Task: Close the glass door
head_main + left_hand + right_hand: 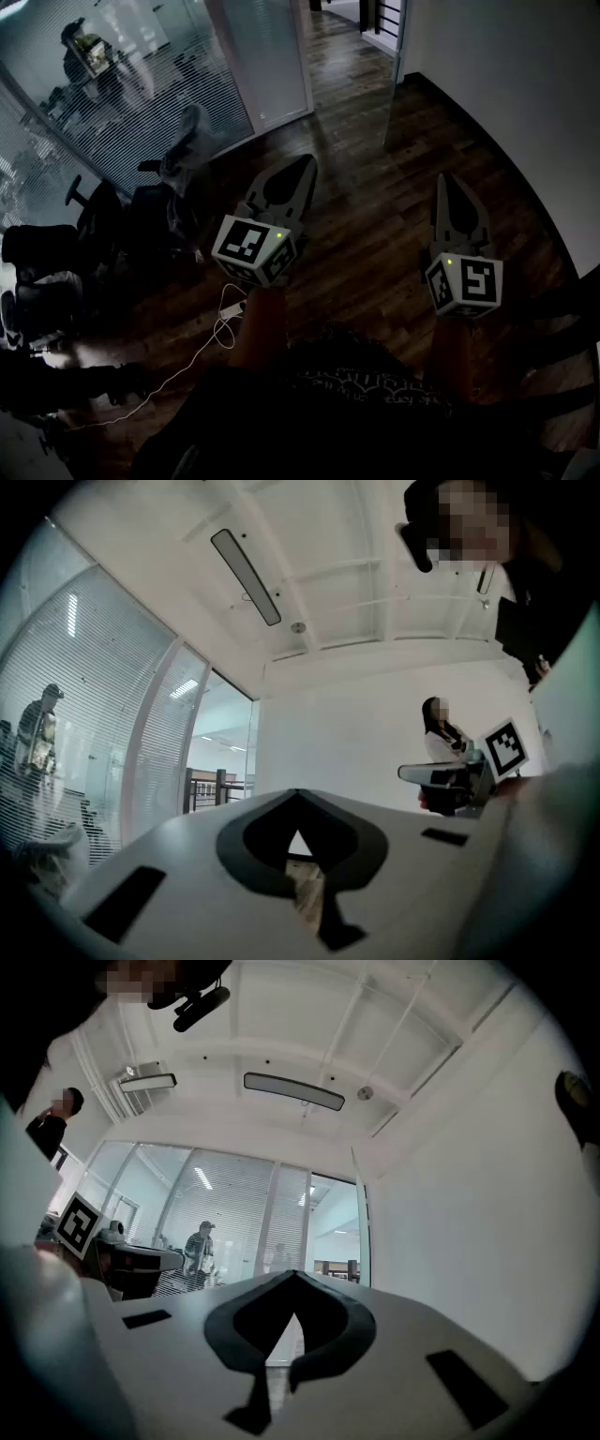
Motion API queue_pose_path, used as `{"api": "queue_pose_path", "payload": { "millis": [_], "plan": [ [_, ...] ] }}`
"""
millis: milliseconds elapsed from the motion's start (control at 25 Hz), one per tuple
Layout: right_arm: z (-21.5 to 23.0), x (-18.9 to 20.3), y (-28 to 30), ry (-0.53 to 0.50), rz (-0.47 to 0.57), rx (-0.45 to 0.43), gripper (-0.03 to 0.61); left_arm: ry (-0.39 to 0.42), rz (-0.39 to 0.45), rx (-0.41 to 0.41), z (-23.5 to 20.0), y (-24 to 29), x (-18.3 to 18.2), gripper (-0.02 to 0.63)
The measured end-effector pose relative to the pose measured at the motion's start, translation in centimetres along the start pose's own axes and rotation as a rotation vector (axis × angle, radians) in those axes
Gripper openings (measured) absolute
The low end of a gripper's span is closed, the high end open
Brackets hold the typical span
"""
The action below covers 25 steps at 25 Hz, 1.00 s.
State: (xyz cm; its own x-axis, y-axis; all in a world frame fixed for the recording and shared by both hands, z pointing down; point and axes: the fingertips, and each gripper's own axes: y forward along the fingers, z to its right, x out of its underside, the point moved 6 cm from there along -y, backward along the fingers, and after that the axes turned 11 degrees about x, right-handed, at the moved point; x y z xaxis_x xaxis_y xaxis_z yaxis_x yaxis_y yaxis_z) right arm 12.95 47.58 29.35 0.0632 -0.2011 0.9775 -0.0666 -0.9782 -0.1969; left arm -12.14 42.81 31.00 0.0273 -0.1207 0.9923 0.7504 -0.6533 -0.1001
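Note:
The glass door (395, 66) stands ahead at the top of the head view, seen almost edge-on beside the white wall. Its frame (362, 1232) also shows in the right gripper view, with an open gap to a corridor beside it. My left gripper (305, 165) hangs over the dark wood floor, well short of the door, its jaws shut with nothing in them. My right gripper (448, 181) is level with it on the right, also shut and holding nothing. The tips of the left gripper (298, 795) and of the right gripper (293, 1275) meet in their own views.
A striped glass partition (141, 84) runs along the left, with a person (86, 52) behind it. Office chairs (94, 211) stand at the left and a white cable (202, 347) lies on the floor. A white wall (525, 103) bounds the right. Another person (439, 733) stands behind.

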Motion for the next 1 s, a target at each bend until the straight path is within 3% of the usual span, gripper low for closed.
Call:
{"api": "queue_pose_path", "payload": {
  "millis": [760, 1000],
  "plan": [
    [0.9, 0.0, -0.1, 0.005, 0.008, -0.001, 0.003, 0.025, 0.011, 0.024, 0.7, 0.6, -0.2, 0.002],
    [2.2, 0.1, -0.4, 0.053, 0.008, 0.016, 0.003, 0.036, 0.036, 0.015, 1.6, 0.9, -0.6, 0.002]
  ]
}}
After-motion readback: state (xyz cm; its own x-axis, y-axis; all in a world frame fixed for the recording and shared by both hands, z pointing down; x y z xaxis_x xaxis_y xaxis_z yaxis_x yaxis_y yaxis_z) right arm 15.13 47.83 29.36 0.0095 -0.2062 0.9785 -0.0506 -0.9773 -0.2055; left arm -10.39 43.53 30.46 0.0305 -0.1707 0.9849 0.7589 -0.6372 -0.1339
